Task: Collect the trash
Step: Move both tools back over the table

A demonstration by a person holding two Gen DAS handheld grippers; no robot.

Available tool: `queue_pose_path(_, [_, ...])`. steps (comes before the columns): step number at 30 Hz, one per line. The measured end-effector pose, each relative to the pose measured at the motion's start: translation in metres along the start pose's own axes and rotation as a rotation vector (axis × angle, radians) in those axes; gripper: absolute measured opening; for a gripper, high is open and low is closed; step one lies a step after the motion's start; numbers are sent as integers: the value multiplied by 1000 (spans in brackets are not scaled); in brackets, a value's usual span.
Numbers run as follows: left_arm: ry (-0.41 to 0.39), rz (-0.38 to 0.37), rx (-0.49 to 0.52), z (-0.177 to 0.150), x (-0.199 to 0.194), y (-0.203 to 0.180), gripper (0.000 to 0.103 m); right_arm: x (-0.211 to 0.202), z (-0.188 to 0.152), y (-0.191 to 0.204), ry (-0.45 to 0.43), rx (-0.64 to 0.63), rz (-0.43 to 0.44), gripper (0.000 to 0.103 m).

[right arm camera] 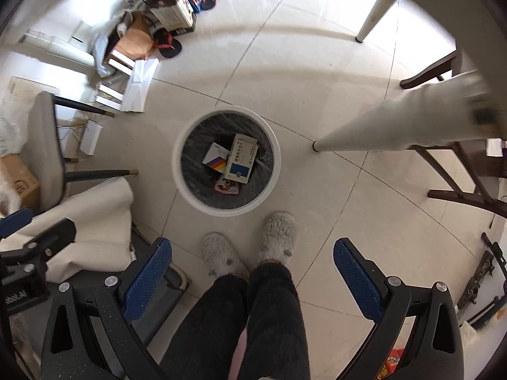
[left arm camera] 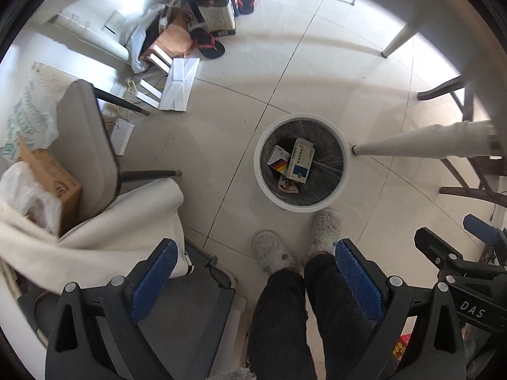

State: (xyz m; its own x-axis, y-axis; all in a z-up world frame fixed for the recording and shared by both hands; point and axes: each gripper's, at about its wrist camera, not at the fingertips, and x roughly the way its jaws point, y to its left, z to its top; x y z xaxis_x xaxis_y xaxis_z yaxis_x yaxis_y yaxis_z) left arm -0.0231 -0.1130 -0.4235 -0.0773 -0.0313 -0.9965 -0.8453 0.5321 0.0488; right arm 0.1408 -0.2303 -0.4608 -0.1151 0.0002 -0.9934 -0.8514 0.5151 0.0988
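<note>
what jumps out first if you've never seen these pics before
The white round trash bin on the tiled floor draws the eye first, with a blue-and-white medicine box and a smaller striped box lying inside on its dark liner. Just below it stand a person's fuzzy grey slippers. Both sets of tongs, left and right, frame the bottom edge, wide open and empty.

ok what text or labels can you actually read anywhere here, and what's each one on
"DAS": white letters on the black body of the right tongs, seen from the left wrist view.
Green and blue box in the bin: printed text, too small to read.
Striped box: too blurred.
Cardboard box: unreadable.
</note>
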Motion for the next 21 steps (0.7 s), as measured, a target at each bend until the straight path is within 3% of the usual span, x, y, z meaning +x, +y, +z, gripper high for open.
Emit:
queue_pose_path(13, [-155,-32,-19,-23,-141,15,102,-173,-32,16,-90,6,71,103])
queue_pose_path(18, [-239,-41,-29,7,-189,6,102,-233,-11,-5,-151,79,118,103])
queue_pose_path(21, [-275,0,-32,37,-209,-7,102,-262,14,-30,-191,118,127,103])
